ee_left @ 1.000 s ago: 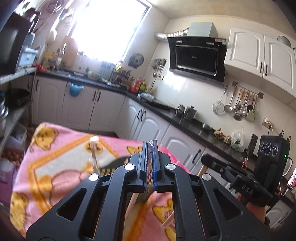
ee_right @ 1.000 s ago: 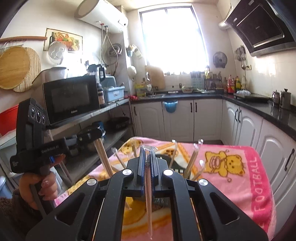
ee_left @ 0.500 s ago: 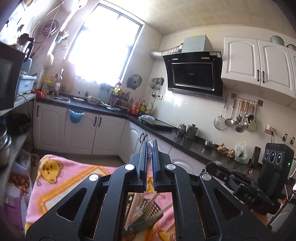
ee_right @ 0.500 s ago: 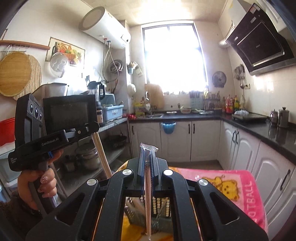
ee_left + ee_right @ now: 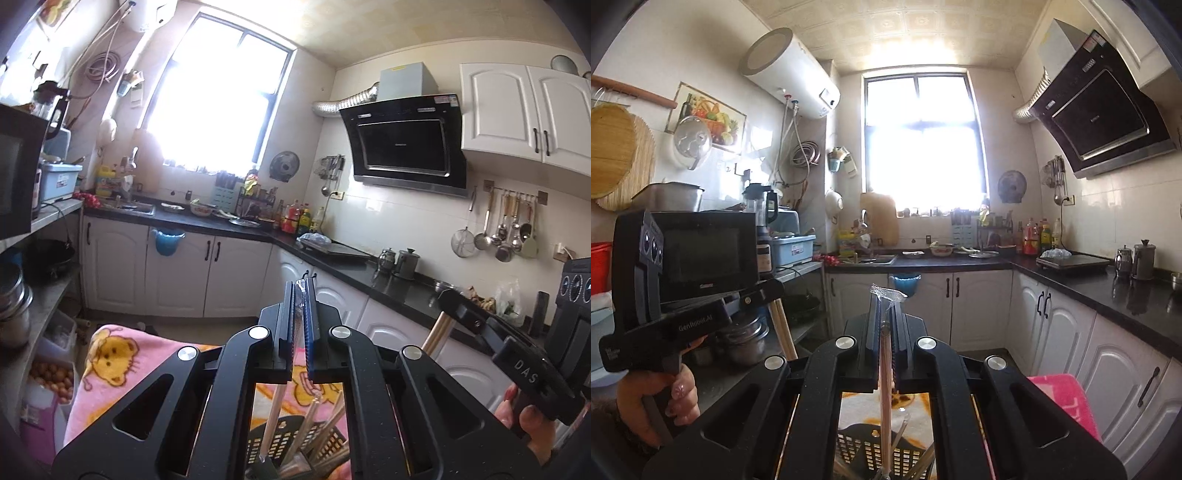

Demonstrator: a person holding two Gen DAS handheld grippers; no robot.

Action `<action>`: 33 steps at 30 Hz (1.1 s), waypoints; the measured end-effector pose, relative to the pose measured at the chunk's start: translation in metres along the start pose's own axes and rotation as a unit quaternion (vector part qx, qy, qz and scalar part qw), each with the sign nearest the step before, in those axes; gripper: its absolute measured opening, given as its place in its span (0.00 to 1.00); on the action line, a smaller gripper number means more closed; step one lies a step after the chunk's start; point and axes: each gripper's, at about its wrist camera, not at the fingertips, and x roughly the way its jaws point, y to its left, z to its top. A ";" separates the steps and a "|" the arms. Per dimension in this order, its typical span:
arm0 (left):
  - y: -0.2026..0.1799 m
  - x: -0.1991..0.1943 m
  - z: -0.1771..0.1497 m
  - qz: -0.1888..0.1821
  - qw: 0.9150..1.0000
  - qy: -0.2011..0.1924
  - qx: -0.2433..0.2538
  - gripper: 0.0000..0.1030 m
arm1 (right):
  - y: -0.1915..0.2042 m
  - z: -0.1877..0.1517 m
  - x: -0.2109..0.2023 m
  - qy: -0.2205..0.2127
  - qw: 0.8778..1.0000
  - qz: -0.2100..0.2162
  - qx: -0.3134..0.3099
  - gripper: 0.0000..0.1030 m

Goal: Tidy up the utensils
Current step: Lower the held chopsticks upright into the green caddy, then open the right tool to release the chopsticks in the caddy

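Both grippers have tilted up off the pink blanket (image 5: 110, 354) since a second ago, the left gripper (image 5: 301, 314) and right gripper (image 5: 886, 325) each clamped on wrapped chopsticks (image 5: 885, 387) over the black basket (image 5: 864, 448) (insertion looks underway).

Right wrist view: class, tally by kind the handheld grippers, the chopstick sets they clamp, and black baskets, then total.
Grippers: 2, left gripper and right gripper
Chopstick sets: 2, left set and right set
Black basket: 1
Total: 5
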 end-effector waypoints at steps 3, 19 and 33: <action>0.007 0.010 -0.010 0.010 1.000 0.003 -0.004 0.02 | -0.005 -0.009 0.009 0.002 1.000 -0.003 0.003 0.05; 0.013 0.045 -0.068 0.014 0.998 0.055 0.002 0.02 | -0.014 -0.073 0.047 0.051 0.998 -0.019 0.027 0.05; 0.015 0.055 -0.102 0.020 0.994 0.110 0.004 0.02 | -0.011 -0.110 0.062 0.110 0.993 -0.017 0.041 0.06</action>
